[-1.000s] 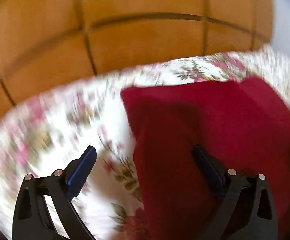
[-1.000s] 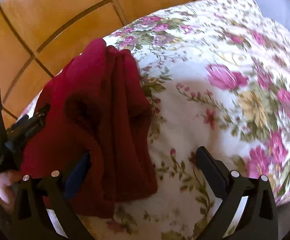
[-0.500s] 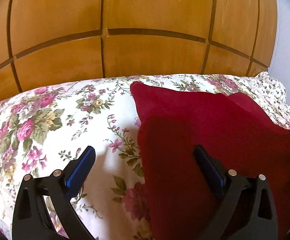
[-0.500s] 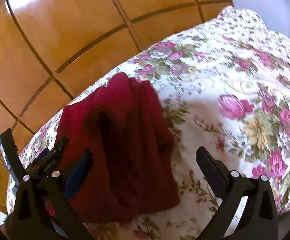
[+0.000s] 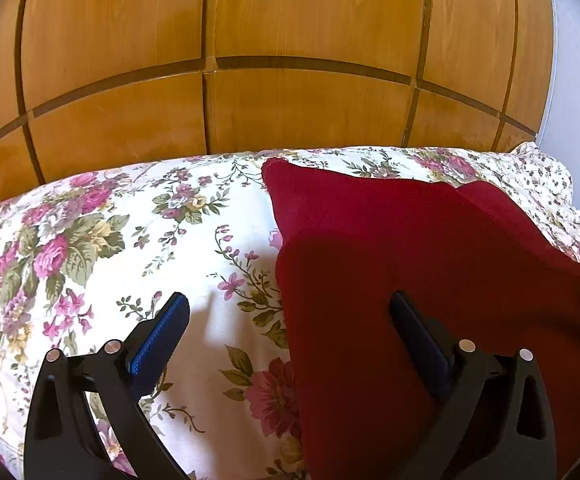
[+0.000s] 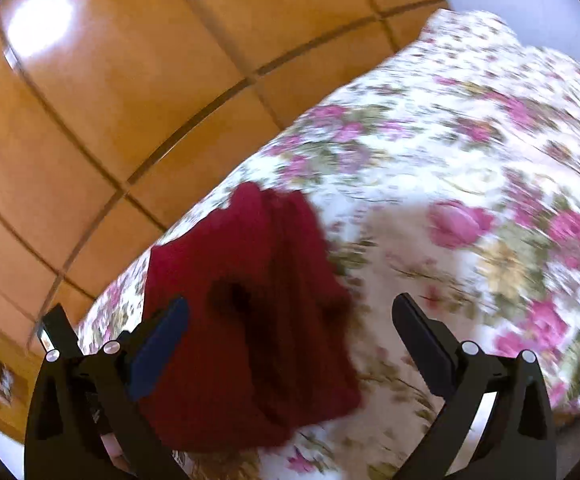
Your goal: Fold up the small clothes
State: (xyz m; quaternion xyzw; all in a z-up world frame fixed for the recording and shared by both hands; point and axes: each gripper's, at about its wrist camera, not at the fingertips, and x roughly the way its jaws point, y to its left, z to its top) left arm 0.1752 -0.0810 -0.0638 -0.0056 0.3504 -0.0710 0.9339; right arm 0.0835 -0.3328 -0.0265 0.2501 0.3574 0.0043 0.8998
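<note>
A dark red garment (image 5: 429, 272) lies folded on the floral bedspread (image 5: 102, 240). In the left wrist view it fills the right half, and my left gripper (image 5: 290, 316) is open and empty just above its left edge, the right finger over the cloth. In the right wrist view the garment (image 6: 258, 320) lies at lower left, blurred. My right gripper (image 6: 290, 328) is open and empty, held above the garment's right part.
A wooden panelled wall (image 5: 290, 60) stands behind the bed and also shows in the right wrist view (image 6: 110, 100). A white wall (image 5: 577, 92) is at the far right. Part of the left gripper (image 6: 56, 330) shows at lower left in the right wrist view.
Both grippers have pulled back and up from the garment, so more wall shows. The garment stays flat on the bed. The right wrist view is now blurred by motion.
</note>
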